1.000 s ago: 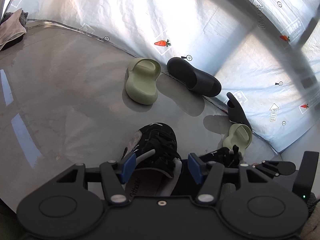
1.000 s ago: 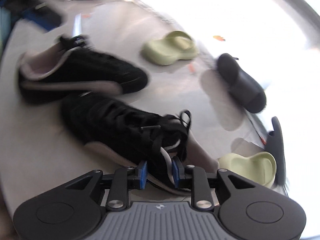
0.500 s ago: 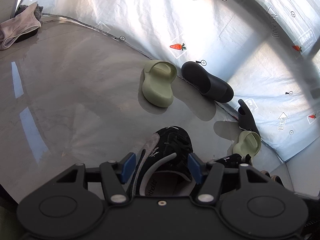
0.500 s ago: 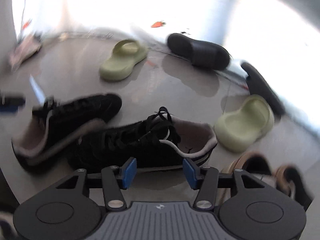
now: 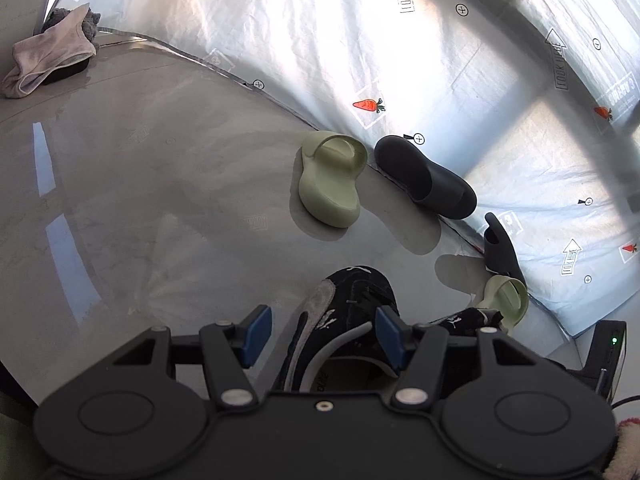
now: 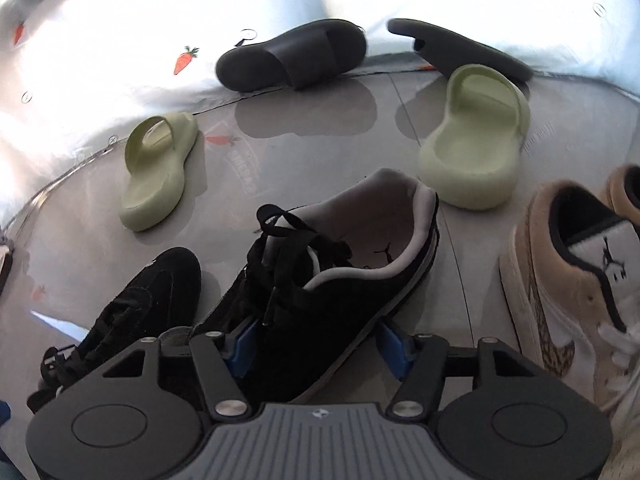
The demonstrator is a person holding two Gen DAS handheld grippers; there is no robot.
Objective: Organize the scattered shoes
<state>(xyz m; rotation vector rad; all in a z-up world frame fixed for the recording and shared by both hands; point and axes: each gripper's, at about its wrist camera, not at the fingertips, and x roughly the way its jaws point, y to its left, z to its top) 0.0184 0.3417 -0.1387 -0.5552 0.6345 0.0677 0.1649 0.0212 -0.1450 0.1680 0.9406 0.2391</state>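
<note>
A black sneaker [image 6: 340,280] lies tilted on the grey floor, and my right gripper [image 6: 316,346] is closing around its middle. Both blue pads touch its sides. The second black sneaker [image 6: 140,304] lies to its left. In the left wrist view that second sneaker [image 5: 344,304] sits between and below the open jaws of my left gripper [image 5: 323,336], with a gap at the left pad. Two green slides [image 6: 156,172] [image 6: 476,140] and two black slides [image 6: 292,54] [image 6: 460,48] lie farther off, one black slide standing on its edge.
A silvery sheet with carrot prints [image 5: 400,60] rises along the floor's far edge behind the slides. A tan and white sneaker [image 6: 560,280] stands at the right, with a second one behind it. A crumpled cloth [image 5: 48,56] lies at the far left.
My right gripper let go of the sneaker's heel collar, opened wide, swung round, and now closes on the shoe's middle. My left gripper drifted a little sideways, its jaws unchanged.
</note>
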